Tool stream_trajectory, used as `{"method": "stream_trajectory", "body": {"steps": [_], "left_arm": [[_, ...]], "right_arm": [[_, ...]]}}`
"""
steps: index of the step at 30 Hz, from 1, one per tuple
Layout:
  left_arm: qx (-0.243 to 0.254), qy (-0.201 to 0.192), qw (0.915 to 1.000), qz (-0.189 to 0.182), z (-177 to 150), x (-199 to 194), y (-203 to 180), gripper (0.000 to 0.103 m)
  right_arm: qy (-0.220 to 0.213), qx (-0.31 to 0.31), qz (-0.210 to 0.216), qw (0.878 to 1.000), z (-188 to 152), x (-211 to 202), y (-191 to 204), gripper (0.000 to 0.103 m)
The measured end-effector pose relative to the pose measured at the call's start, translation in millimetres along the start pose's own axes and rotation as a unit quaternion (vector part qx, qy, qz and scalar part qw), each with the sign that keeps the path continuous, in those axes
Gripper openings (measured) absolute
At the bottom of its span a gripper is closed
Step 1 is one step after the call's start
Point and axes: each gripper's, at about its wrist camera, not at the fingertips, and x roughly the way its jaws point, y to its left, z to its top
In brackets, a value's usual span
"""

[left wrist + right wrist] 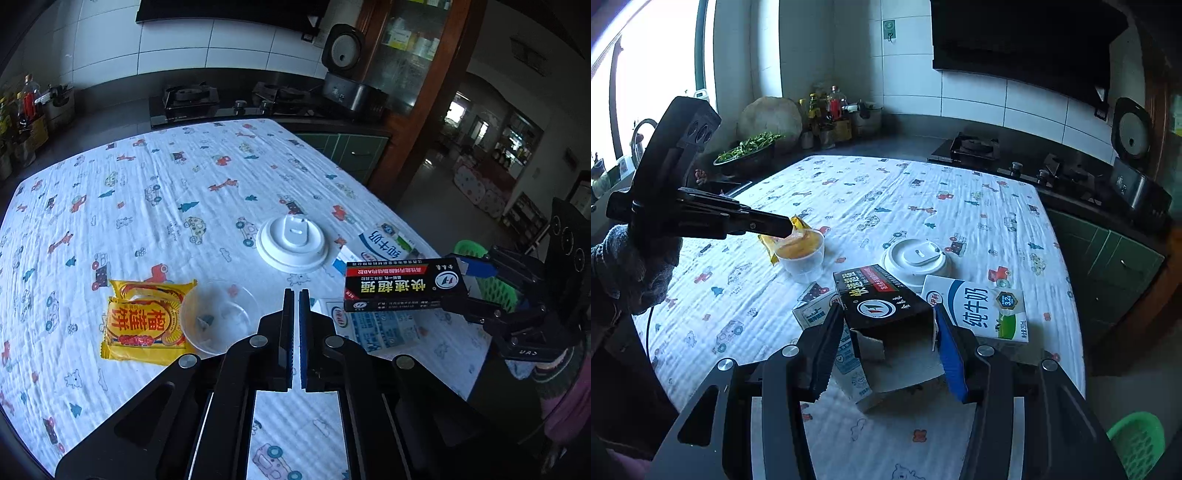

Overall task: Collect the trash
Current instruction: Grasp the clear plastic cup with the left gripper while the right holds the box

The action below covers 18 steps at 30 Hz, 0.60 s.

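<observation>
Left gripper [296, 299], lower centre of its own view: jaws pressed together with nothing visible between them. In the right wrist view its tip sits at the rim of the clear plastic cup [803, 254], mid-left; whether a pad pinches the thin wall cannot be told from either angle.

Right gripper [886, 325], lower centre of its view: clamped on the black glue box [882, 299], one finger on each side, the torn open end toward the camera. In the left wrist view the box [402, 286] hangs at right of frame, lifted clear of the cloth.

On the patterned tablecloth [147, 192]:
- yellow snack packet [142, 325], lower left, just beside the cup [218, 317]
- white round lid [293, 242], centre
- milk carton [982, 308] lying flat, right of the held box
- a second, flattened carton [816, 312] below and left of the box, partly hidden by the fingers

Green basket [1137, 439] at lower right corner, off the table edge.

Gloved hand [635, 266] at far left carries the left gripper.
</observation>
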Motion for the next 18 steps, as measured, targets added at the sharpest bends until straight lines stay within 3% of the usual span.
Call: {"method": "stream_trajectory", "body": {"steps": [5, 7, 12, 13, 14, 15, 16, 18], "left_arm": [[0.017, -0.007, 0.9998, -0.008, 2, -8, -13, 0.000], [0.029, -0.002, 0.9995, 0.014, 1, -7, -14, 0.001], [0.038, 0.029, 0.9985, 0.028, -8, 7, -2, 0.006], [0.039, 0.034, 0.9982, 0.029, -10, 11, 0, 0.015], [0.040, 0.040, 0.9978, 0.035, -13, 15, 2, 0.033], [0.041, 0.042, 0.9974, 0.042, -15, 18, 3, 0.043], [0.046, 0.042, 0.9969, 0.048, -17, 20, 4, 0.049], [0.066, 0.043, 0.9953, 0.057, -20, 25, 2, 0.049]], "right_arm": [[-0.015, 0.020, -0.011, 1.000, -10, -27, -1, 0.048], [-0.017, 0.024, -0.015, 0.999, -14, -36, -2, 0.048], [-0.022, 0.040, -0.028, 0.999, -23, -48, -10, 0.048], [-0.023, 0.043, -0.030, 0.998, -25, -50, -12, 0.048], [-0.024, 0.046, -0.033, 0.998, -27, -52, -14, 0.048], [-0.024, 0.049, -0.035, 0.998, -27, -53, -15, 0.048], [-0.025, 0.053, -0.037, 0.998, -30, -55, -17, 0.048], [-0.026, 0.058, -0.040, 0.997, -32, -58, -20, 0.048]]}}
